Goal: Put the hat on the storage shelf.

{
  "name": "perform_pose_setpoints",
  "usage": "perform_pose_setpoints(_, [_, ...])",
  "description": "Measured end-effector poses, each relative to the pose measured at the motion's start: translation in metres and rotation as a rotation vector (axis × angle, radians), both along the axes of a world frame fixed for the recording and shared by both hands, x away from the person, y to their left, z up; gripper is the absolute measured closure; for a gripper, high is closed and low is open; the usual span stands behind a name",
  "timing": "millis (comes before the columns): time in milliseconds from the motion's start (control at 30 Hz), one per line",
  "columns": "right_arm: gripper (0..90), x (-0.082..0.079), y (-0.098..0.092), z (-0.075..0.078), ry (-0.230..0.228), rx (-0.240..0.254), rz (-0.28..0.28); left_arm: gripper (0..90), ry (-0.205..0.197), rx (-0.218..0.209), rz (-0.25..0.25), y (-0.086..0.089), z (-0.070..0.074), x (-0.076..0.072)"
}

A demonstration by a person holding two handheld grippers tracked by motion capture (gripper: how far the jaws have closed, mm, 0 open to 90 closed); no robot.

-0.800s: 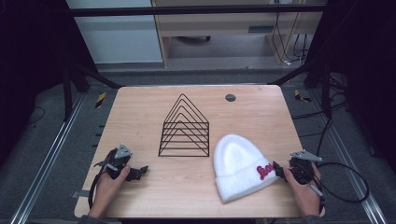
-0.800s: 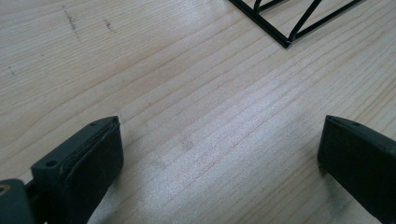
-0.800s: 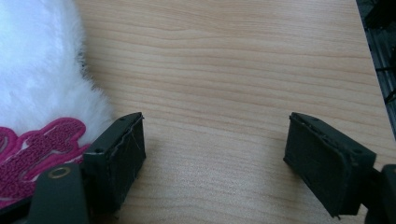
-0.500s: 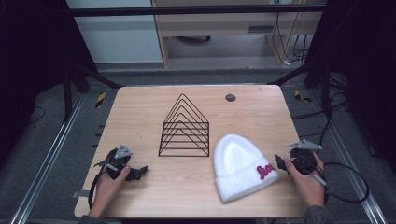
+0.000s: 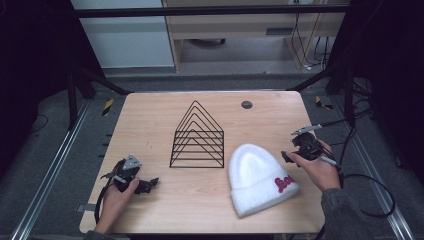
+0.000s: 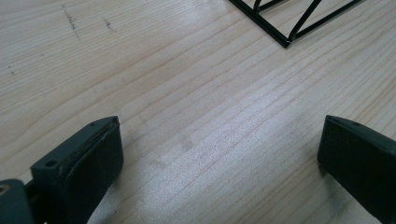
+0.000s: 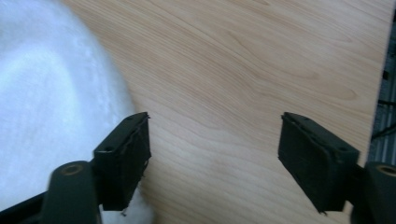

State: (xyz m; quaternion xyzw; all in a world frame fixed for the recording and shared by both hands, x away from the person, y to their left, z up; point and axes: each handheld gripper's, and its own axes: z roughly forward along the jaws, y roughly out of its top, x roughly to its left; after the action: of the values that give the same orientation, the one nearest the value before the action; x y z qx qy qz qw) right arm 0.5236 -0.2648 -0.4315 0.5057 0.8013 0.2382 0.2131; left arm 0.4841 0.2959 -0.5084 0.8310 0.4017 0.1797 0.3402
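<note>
Right gripper view: open jaws are seen over bare table (image 7: 243,70), with nothing between them; the hat (image 7: 51,93) is touching the outer face of one jaw. From the high view, the hat (image 5: 257,177) is laid at the near right, long axis slanted from cuff at the front edge to crown beside the rack (image 5: 197,137). The right gripper (image 5: 292,152) is placed just beside its right edge, clearly nearer than the left gripper (image 5: 145,184), which is held open well apart. Since the earlier frames, the right gripper is seen shifted away from the cuff, farther up the table.
</note>
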Motion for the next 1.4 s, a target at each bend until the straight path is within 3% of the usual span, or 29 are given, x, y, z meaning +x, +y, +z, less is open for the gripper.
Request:
perform_pose_setpoints(233, [42.0, 0.019, 0.027, -0.001, 0.043, -0.012, 0.092, 0.0, 0.000, -0.001, 0.000, 0.000, 0.000, 0.000])
perform_pose_setpoints(400, [44.6, 0.031, 0.050, -0.003, 0.074, 0.000, 0.150, 0.0, 0.000, -0.001, 0.000, 0.000, 0.000, 0.000])
perform_pose_setpoints(733, [35.6, 0.044, 0.079, -0.009, 0.091, 0.021, 0.192, 0.0, 0.000, -0.001, 0.000, 0.000, 0.000, 0.000])
perform_pose_setpoints(900, [28.2, 0.050, 0.090, -0.018, 0.124, 0.025, 0.212, 0.0, 0.000, -0.001, 0.000, 0.000, 0.000, 0.000])
perform_pose_setpoints(1100, [28.2, 0.055, 0.095, -0.026, 0.147, 0.015, 0.215, 0.0, 0.000, -0.001, 0.000, 0.000, 0.000, 0.000])
perform_pose_setpoints(1400, [60.2, 0.057, 0.098, -0.030, 0.199, 0.037, 0.261, 0.0, -0.001, -0.004, 0.002, 0.000, 0.000, 0.000])
